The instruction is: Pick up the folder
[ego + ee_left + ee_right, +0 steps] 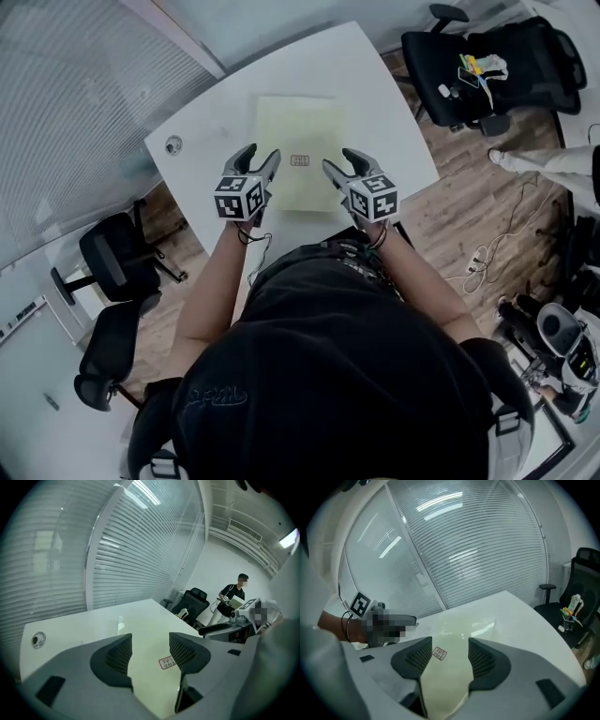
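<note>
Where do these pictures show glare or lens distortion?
Head view: the table is evenly lit, and the room bends at the edges. Left gripper view: the blinds bow strongly, with dark corners around them. Right gripper view: white glare streaks lie on the folder.

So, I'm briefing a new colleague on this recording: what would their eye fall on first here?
A pale yellow folder lies flat in the middle of the white table, with a small label near its front. Over its near edge hang the left gripper and the right gripper, side by side, both with jaws apart and holding nothing. A cluttered black office chair stands beyond the table's right side.
</note>
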Demonstrator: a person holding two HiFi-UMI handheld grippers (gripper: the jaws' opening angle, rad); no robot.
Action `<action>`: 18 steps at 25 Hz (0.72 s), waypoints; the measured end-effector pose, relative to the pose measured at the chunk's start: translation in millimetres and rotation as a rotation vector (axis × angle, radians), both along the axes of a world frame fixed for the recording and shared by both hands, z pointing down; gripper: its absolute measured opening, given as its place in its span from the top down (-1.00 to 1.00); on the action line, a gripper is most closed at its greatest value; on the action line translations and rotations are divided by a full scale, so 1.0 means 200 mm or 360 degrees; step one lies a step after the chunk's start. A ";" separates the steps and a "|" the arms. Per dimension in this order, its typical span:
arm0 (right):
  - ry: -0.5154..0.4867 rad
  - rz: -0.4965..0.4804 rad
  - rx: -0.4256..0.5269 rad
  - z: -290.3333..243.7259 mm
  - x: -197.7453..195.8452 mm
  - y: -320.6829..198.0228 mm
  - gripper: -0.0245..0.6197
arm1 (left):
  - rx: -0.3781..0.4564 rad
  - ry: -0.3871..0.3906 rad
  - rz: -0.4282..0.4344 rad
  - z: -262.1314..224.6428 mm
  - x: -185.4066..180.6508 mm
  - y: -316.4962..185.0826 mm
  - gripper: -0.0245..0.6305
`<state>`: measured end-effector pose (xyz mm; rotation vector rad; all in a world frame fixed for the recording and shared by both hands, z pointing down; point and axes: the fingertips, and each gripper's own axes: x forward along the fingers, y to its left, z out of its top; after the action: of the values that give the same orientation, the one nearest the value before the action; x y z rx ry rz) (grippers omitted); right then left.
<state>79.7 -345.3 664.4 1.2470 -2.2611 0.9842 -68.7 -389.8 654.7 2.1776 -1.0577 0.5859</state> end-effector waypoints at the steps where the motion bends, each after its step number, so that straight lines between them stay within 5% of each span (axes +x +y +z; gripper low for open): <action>1: 0.0001 -0.0004 -0.0035 0.03 0.00 0.00 0.18 | -0.0021 -0.0012 -0.0004 0.03 -0.01 -0.01 0.15; 11: -0.0036 0.0052 -0.0283 0.30 0.08 -0.06 0.08 | -0.0274 -0.0119 -0.0016 0.34 -0.07 -0.06 0.00; 18: -0.0127 0.0133 -0.0473 0.46 0.11 -0.07 0.02 | -0.0446 -0.0016 -0.0088 0.48 -0.08 -0.08 -0.07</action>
<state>101.0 -360.3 756.0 1.1973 -2.0376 1.3654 -85.2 -406.5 751.5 1.8983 -0.9743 0.6772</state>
